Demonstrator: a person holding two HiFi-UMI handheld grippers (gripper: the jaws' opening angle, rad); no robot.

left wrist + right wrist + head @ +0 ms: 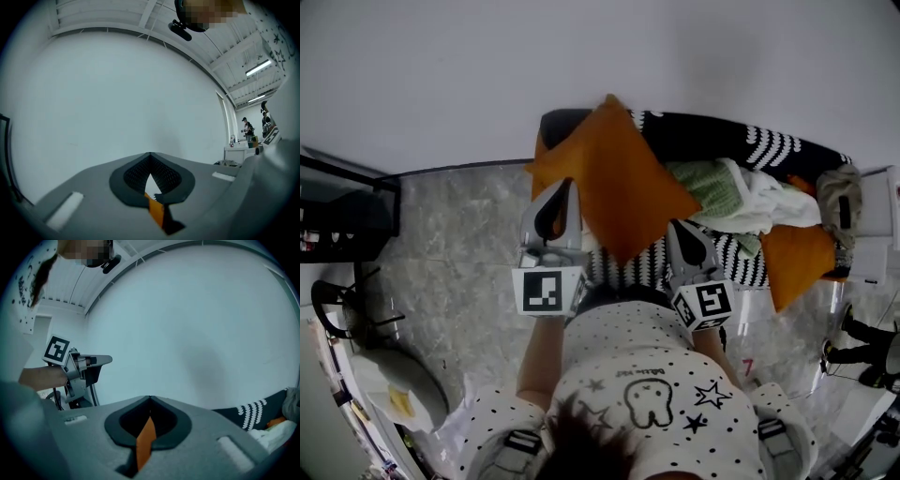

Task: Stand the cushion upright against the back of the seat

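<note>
A large orange cushion (pixel 623 183) hangs tilted, one corner up, over the left end of a black seat with white patterning (pixel 769 145). My left gripper (pixel 566 190) is shut on the cushion's left edge. In the left gripper view a strip of the orange fabric (pixel 156 209) is pinched between the jaws. My right gripper (pixel 677 231) is shut on the cushion's lower right edge, and the right gripper view shows the orange fabric (pixel 146 440) between its jaws. The cushion hides the seat below it.
A green and white blanket heap (pixel 733 194), a second orange cushion (pixel 797 264) and a grey bag (pixel 839 202) lie on the seat's right part. A black shelf (pixel 347 211) stands at the left. The white wall (pixel 600 66) is behind the seat.
</note>
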